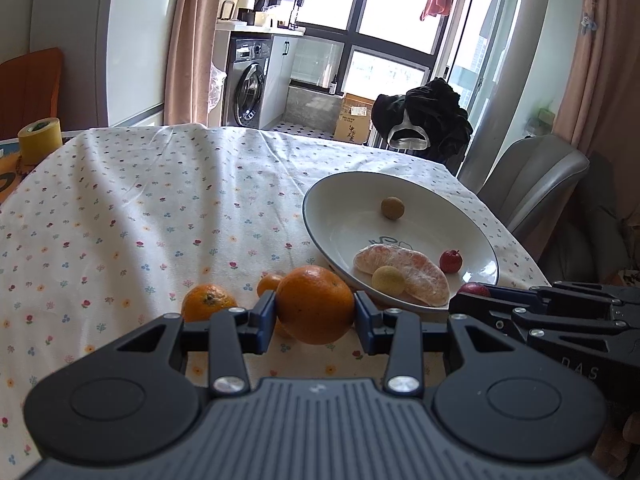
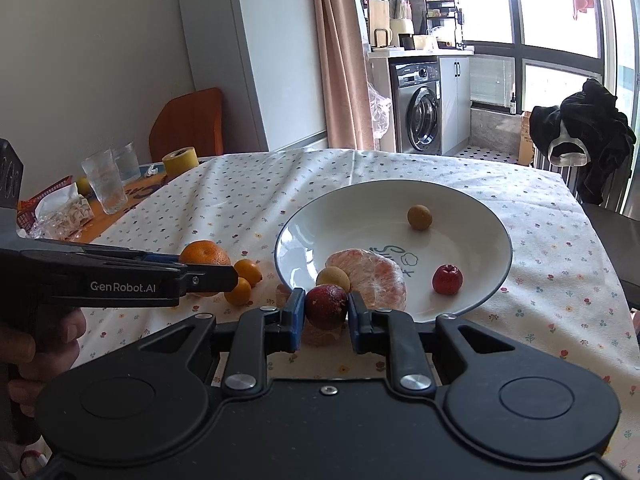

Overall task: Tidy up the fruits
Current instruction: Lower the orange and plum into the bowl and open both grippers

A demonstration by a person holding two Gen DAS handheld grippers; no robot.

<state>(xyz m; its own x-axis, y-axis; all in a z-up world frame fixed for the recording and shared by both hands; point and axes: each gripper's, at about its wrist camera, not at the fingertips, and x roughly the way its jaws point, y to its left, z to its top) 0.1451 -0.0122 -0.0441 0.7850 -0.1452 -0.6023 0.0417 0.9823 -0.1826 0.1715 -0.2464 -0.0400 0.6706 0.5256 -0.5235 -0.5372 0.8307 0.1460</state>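
The desk [image 1: 160, 208] is covered with a white cloth [image 2: 540, 264] that has small flowers printed on it. On its right part stands a white plate [image 1: 340, 200], and in the plate lie a peeled orange [image 1: 416, 272], a yellow fruit [image 1: 388, 280] that touches the orange on the near side, a brown fruit [image 1: 392, 208] at the far side, and a small red fruit [image 1: 451, 261] at the right. The left gripper [image 1: 315, 316] is just left of the plate, above the cloth, and its jaws are clamped on a whole orange [image 1: 315, 304]. Left of it a second orange [image 1: 208, 302] rests on the cloth, and small kumquats [image 2: 247, 271] lie near it, between the oranges and the plate. The right gripper [image 2: 323, 314] is at the near rim of the plate, and its jaws are clamped on a dark red fruit [image 2: 326, 306], which hangs over the cloth just before the rim. In the right wrist view a hand [image 2: 36, 344] holds the handle of the left gripper at the left edge. At the far left of the desk stand a yellow tape roll [image 1: 39, 140] and two glasses [image 2: 105, 186].
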